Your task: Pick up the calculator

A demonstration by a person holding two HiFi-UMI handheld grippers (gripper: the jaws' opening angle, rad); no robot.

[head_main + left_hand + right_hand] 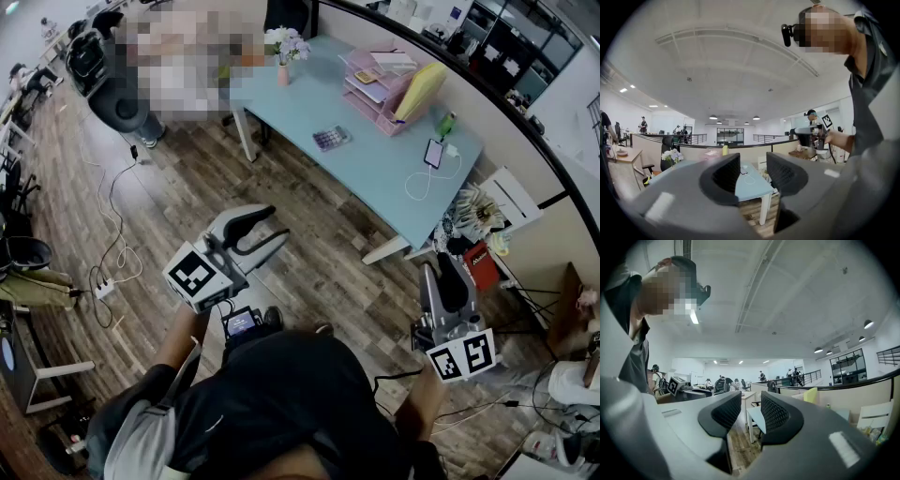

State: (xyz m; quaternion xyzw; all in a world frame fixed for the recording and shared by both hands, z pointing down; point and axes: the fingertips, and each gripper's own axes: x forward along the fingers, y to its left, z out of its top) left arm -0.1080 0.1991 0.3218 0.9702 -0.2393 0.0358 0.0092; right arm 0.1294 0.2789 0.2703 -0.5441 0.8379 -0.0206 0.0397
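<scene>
The calculator [331, 139] is lying flat near the surface's [375, 173] front edge, with its long axis running roughly along that edge. Its display end is too small to tell. The left tongs [753, 172] and right tongs [751, 409] are hanging open and empty over the floor [319, 253].

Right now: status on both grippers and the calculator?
Left gripper open, empty; right gripper open, empty. Flat greyish-purple calculator lies on the pale blue table, far from both. Nothing lies on it or close around it.

The table [380, 178] is pale blue, calculator [331, 139] greyish, file trays [368, 97] pink, folder [422, 88] yellow, floor [319, 246] brown.
</scene>
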